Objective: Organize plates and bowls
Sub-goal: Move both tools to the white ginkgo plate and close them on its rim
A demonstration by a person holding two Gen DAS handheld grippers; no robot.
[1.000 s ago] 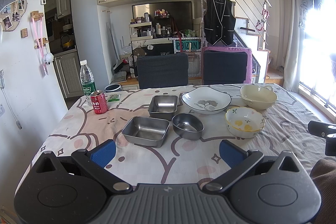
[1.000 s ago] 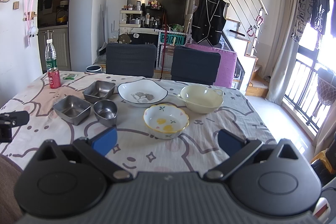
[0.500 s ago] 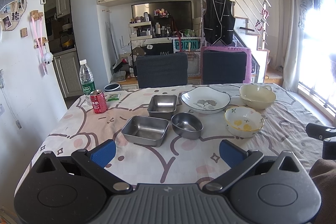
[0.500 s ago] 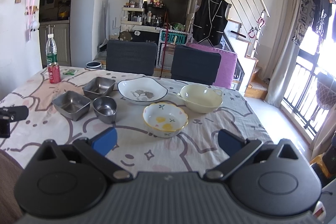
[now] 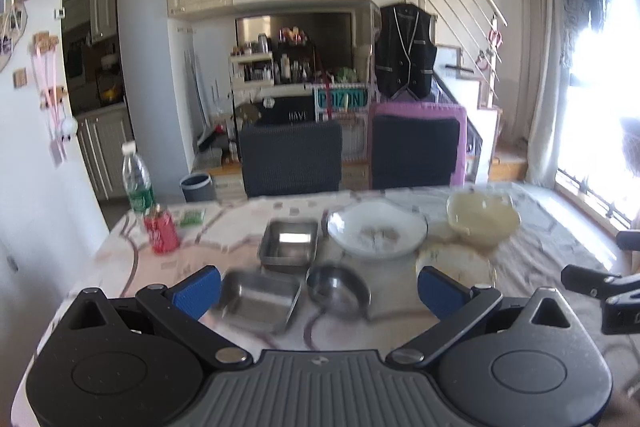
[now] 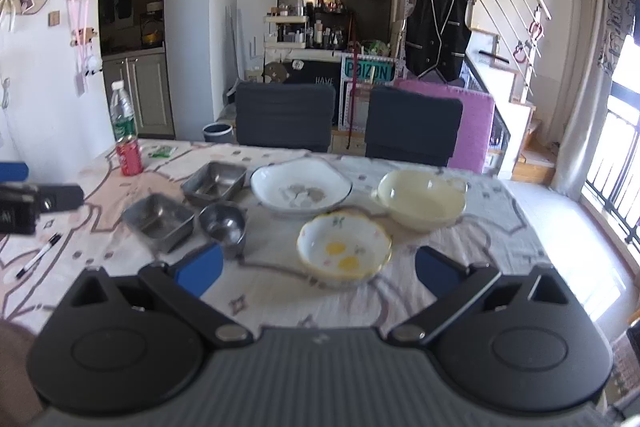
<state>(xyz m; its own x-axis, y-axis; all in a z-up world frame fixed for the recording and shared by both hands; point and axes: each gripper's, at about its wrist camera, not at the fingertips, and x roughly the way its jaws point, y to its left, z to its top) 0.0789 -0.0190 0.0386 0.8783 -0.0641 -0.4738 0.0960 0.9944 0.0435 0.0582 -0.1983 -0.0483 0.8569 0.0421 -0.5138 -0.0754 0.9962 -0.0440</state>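
On the patterned tablecloth point(image 6: 500, 227) (two dark chairs point(image 6: 286, 117) behind), both tools point(image 5: 318, 285) point(image 6: 318, 265) gape wide, empty.

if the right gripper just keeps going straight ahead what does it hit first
Most likely the flowered bowl, which sits on the table between the open fingers of the right gripper, dead ahead. Depth is hard to judge, but nothing appears to lie nearer.
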